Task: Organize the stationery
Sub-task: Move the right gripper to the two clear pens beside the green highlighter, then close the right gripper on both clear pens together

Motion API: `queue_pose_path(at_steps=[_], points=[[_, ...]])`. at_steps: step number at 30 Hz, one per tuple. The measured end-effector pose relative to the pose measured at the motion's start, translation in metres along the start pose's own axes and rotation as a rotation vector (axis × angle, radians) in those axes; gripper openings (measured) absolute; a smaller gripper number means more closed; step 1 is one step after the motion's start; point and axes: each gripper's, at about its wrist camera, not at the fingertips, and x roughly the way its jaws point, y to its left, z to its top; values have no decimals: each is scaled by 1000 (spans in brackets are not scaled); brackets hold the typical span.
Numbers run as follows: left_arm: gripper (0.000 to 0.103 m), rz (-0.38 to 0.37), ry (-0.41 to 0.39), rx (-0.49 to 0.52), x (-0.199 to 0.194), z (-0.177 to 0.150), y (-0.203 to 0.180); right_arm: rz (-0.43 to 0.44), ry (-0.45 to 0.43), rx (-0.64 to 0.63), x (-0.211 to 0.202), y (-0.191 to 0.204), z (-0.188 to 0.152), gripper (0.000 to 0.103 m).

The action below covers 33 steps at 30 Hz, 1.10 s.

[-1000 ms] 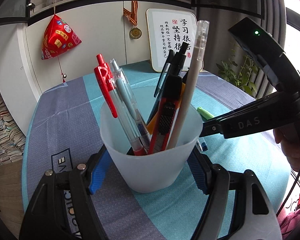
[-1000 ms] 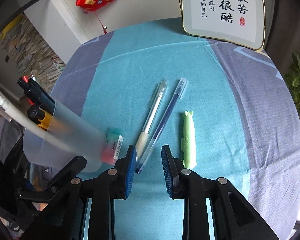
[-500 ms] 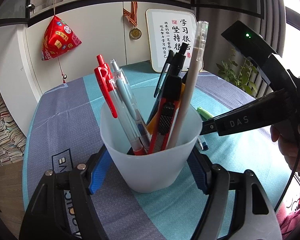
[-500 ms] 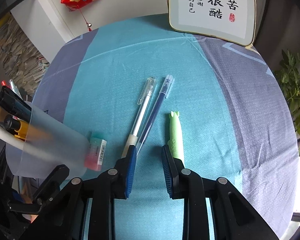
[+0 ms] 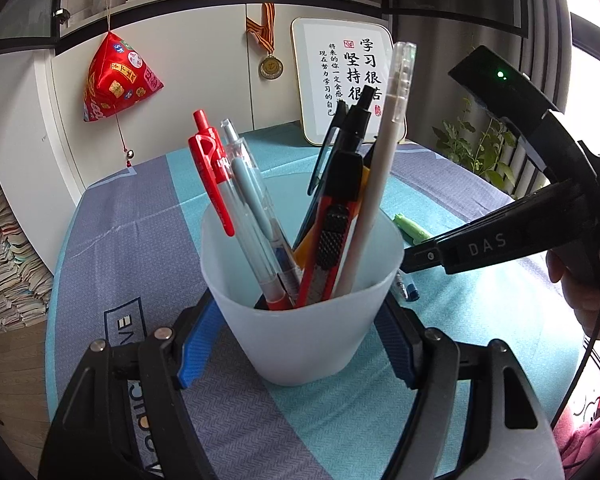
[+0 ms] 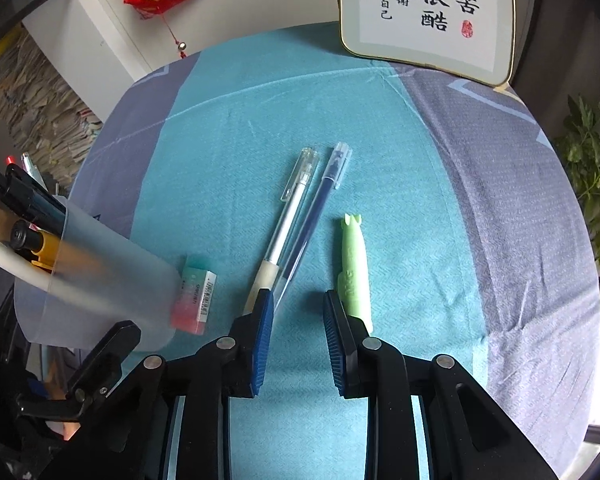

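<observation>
1. Now the left tongs [image 5: 300, 344] hold the cup [image 5: 304, 320], with one blue pad pressed on each side of it; the cup stands upright on the bench [image 5: 120, 240].
2. Inside the cup lean a red pen [image 5: 212, 172], a clear pen [image 5: 248, 200], a red cutter [image 5: 328, 236], a white pen [image 5: 380, 180] and some dark pens.
3. The right tongs [image 6: 298, 334] are narrowly open, point down at the bench and hold nothing.
4. Just in front of them lie a white-grip pen [image 6: 288, 216] and a blue pen [image 6: 316, 216], side by side and touching near their lower ends.
5. A green pen [image 6: 354, 264] lies beside the right pad, and an eraser [image 6: 194, 300] lies next to the cup.
6. A framed text [image 6: 428, 12] stands at the far edge of the bench.
</observation>
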Motion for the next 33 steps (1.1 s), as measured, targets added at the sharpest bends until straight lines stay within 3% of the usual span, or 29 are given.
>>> queue_pose_path(at_steps=[8,11,16,24,33], points=[[71,0,0,1,0,0,0,-27,-1,-67,3,24,4,27],[71,-1,0,0,0,0,-1,-12,32,-28,3,15,3,15],[71,2,-1,3,0,0,-1,16,33,6,-1,1,-1,15],[71,1,0,3,0,-1,-2,-23,23,-49,1,20,1,15],[71,3,-1,5,0,-1,-2,125,78,101,6,0,5,15]])
